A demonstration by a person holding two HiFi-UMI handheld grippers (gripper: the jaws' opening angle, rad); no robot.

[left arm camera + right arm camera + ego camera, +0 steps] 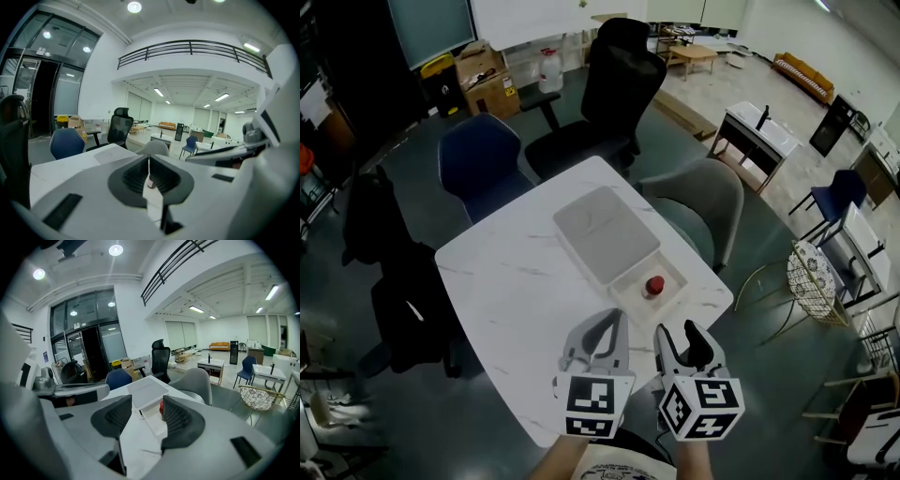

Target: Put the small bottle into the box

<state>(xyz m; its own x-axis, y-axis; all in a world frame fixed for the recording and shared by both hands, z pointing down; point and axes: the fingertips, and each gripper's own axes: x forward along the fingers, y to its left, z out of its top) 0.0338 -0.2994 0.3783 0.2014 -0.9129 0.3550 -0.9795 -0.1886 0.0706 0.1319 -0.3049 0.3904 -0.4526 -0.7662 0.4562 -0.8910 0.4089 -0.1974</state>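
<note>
On the white table (506, 281), right side: box (625, 294) sits open. We hold left gripper (609, 323) pressed shut, right gripper (678, 333) spread, both empty, near edge. Small bottle (654, 285) stands inside box; we should back off straight without bumping it.

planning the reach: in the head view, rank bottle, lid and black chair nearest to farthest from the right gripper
From the right gripper:
1. bottle, in the box just ahead
2. lid, beyond the box, slightly left
3. black chair, past the far edge of the table
</note>
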